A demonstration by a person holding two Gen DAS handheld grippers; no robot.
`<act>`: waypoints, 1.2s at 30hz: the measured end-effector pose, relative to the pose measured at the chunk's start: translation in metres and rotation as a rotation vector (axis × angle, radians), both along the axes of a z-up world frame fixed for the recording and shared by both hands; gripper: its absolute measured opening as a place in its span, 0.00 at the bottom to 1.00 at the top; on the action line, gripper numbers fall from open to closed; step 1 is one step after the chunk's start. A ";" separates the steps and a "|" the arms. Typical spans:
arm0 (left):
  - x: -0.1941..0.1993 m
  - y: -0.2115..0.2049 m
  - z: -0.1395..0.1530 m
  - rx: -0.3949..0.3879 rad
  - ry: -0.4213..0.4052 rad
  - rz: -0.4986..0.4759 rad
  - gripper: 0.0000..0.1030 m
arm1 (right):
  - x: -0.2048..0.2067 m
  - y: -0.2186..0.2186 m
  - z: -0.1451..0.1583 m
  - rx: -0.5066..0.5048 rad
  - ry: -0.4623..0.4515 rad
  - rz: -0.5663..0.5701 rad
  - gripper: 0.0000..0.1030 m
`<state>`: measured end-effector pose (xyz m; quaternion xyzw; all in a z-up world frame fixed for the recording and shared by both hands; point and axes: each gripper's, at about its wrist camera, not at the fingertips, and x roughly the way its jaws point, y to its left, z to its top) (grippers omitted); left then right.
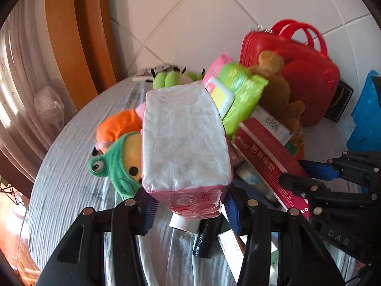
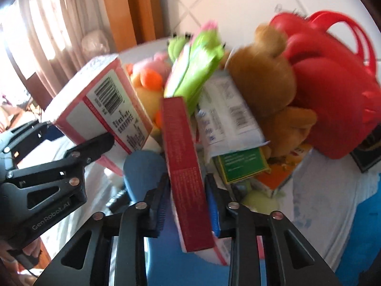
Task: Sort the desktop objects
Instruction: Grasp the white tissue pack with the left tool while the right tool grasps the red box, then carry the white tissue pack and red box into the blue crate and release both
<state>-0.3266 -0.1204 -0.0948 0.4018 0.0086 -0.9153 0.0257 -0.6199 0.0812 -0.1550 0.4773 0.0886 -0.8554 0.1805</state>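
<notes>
Left wrist view: left gripper [image 1: 188, 211] clamped on a tissue pack [image 1: 185, 138], pink-wrapped with a clear white top, held up above the grey table [image 1: 62, 166], pinched only at its near end so most of it sticks out past the fingers. Right wrist view: right gripper [image 2: 184, 205] closed on a red box [image 2: 183, 157], flat and long, gripped near its lower end and tilted upward. Both items sit in front of a crowded pile: frog plush [image 1: 116, 164], green wipes pack [image 1: 240, 95], brown teddy [image 2: 264, 81], red case [image 2: 333, 100], more boxes under them. Frames are motion-blurred, so the exact gaps can't be read. Risks as I see it: the soft tissue pack could sag or slip out of the end grip; the red box could pivot between the pads since it's held off-centre; the two grippers are close together and could knock each other or topple the wipes pack and the loose boxes leaning in the pile.
</notes>
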 end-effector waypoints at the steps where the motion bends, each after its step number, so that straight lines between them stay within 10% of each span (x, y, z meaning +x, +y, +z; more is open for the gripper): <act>1: 0.004 0.001 0.007 -0.004 0.015 -0.002 0.46 | 0.004 0.002 0.007 -0.007 0.019 -0.008 0.24; 18: 0.093 0.045 0.107 -0.024 0.284 -0.159 0.46 | 0.134 0.055 0.143 -0.028 0.384 -0.218 0.24; 36: 0.152 0.207 0.168 0.071 0.390 -0.523 0.46 | 0.302 0.191 0.235 0.029 0.670 -0.646 0.24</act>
